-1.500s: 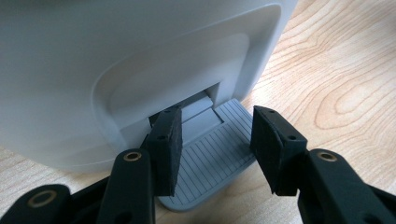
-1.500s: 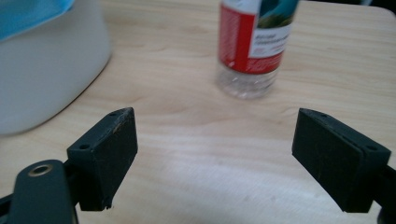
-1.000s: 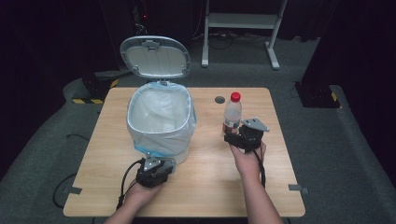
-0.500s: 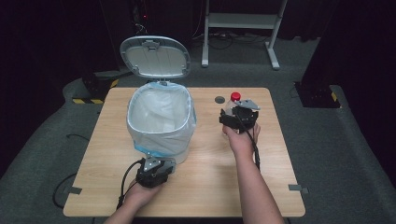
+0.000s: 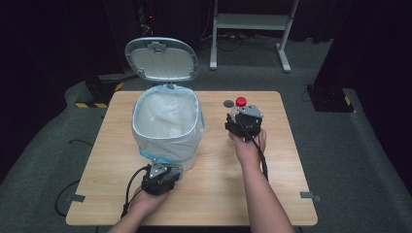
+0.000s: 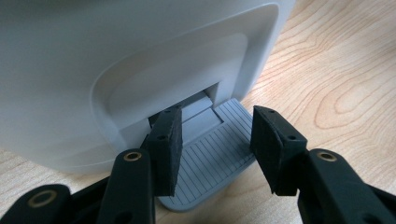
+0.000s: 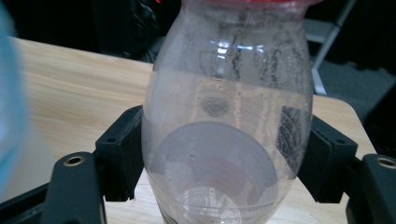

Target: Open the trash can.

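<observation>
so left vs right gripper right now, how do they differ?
Left gripper is open, its jaws standing apart over the grey pedal at the foot of the bin; right gripper has its jaws against both sides of the clear bottle. Left sits low at the near edge of the table; right is farther out, beside the bin. Both are hand-held, with black jaws and trailing cables.
</observation>
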The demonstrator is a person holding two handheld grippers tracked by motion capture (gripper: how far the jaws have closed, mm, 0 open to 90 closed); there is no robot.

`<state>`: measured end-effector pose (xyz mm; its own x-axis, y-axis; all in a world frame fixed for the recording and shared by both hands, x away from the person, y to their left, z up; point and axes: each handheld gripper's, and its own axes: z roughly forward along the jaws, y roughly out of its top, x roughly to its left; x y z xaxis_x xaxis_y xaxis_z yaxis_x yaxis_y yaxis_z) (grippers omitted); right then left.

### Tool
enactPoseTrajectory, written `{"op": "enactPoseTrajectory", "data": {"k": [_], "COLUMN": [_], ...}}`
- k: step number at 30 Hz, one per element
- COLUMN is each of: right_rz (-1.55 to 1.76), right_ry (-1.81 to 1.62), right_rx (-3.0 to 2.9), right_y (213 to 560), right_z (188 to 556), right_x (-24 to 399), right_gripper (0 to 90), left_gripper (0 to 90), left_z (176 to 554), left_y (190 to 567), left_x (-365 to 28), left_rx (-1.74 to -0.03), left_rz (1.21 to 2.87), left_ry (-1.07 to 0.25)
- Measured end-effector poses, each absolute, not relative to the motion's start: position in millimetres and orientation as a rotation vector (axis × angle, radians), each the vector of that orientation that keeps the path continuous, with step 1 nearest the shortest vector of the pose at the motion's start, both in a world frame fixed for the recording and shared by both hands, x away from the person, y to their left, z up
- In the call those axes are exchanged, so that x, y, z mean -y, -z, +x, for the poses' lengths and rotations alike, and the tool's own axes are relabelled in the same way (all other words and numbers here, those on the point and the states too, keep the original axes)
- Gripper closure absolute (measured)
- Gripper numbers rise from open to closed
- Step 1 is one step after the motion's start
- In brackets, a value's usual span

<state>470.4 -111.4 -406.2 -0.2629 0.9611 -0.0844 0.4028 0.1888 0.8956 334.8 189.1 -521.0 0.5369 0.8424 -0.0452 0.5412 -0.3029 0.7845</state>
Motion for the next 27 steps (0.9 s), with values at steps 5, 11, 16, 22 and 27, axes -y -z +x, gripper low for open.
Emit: {"op": "enactPoseTrajectory", "data": {"k": [5, 11, 16, 22, 27], "right_rz": [1.188, 1.119, 1.107, 1.097, 1.096], "right_ry": [-1.116, -1.178, -1.234, -1.3, -1.326], "right_rx": [-1.785, -1.774, -1.762, -1.715, -1.677], "right_y": [398, 396, 397, 398, 397], "right_z": [436, 404, 384, 364, 353], "right_x": [106, 102, 102, 107, 113], "right_gripper": [26.6, 26.7, 26.8, 26.8, 26.8], "left_gripper": [53.7, 53.6, 53.7, 53.7, 53.7], "left_z": [335, 335, 335, 335, 335], "left_y": [521, 521, 521, 521, 521], "left_x": [-189, -189, -189, -189, -189], "left_rx": [-1.12, -1.121, -1.122, -1.121, -1.123], "left_rz": [1.993, 1.99, 1.991, 1.991, 1.992], "left_ry": [-0.487, -0.487, -0.487, -0.489, -0.488]}}
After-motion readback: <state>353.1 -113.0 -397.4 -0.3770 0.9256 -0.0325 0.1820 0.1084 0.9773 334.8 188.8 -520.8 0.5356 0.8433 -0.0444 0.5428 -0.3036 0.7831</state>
